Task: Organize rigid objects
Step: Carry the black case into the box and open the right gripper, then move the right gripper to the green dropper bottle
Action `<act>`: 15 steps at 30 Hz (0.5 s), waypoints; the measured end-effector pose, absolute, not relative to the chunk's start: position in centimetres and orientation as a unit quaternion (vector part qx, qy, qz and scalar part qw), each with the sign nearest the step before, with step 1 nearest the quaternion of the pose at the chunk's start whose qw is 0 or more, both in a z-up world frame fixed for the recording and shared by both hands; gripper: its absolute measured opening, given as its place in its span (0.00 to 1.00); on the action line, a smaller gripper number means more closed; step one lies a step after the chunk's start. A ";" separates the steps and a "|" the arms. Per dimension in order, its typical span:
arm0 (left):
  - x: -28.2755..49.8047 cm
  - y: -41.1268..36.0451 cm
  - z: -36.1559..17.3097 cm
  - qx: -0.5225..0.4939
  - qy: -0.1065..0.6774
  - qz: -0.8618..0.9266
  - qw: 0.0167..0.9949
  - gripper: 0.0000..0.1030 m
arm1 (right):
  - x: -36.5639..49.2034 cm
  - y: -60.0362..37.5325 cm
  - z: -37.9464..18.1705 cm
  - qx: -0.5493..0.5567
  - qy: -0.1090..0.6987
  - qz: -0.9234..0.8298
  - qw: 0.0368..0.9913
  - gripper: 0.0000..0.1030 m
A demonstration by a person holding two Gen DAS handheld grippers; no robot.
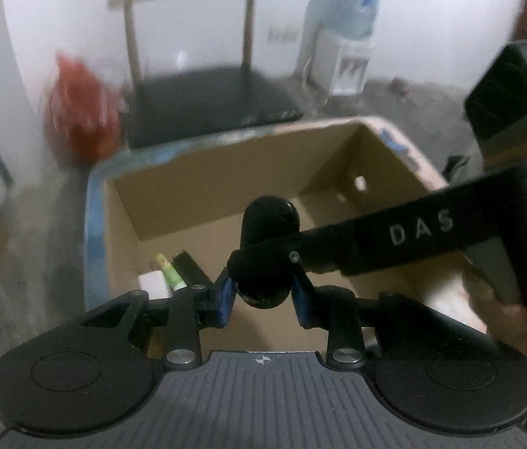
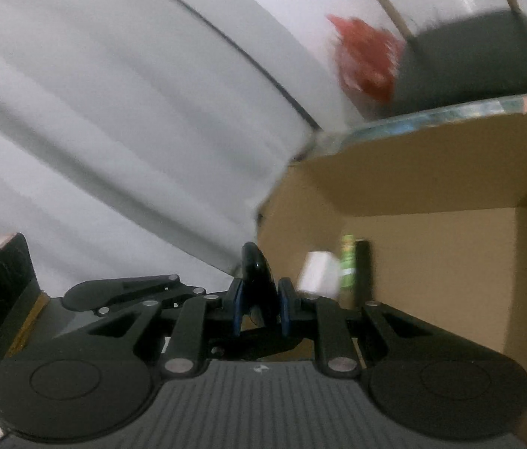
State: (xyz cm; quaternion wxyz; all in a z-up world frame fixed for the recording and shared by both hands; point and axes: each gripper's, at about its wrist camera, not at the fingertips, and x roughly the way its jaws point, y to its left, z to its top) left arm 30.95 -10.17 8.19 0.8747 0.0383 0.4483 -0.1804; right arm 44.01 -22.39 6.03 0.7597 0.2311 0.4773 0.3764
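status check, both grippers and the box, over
Left gripper and right gripper both shut on the black glossy object. Held over the open cardboard box. Small items in its corner, drop path clear.

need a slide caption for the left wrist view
Both grippers, left and right, clamp a glossy black object above an open cardboard box holding a few small items.

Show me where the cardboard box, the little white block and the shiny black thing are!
cardboard box [image 1: 196, 187]: left wrist view, inner back wall.
white block [image 1: 155, 284]: left wrist view, its top face.
shiny black thing [image 1: 269, 217]: left wrist view, its rounded upper end.
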 end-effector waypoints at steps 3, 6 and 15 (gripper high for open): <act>34.3 -10.5 6.1 0.021 0.491 -0.165 0.855 0.30 | 46.9 -22.6 3.3 0.242 0.516 0.357 0.740 0.21; 35.7 -10.2 4.2 0.008 0.523 -0.150 0.839 0.30 | 49.7 -22.9 0.1 0.270 0.557 0.335 0.710 0.21; 38.8 -10.6 1.7 0.020 0.552 -0.098 0.828 0.32 | 50.6 -20.6 -2.1 0.192 0.584 0.288 0.734 0.26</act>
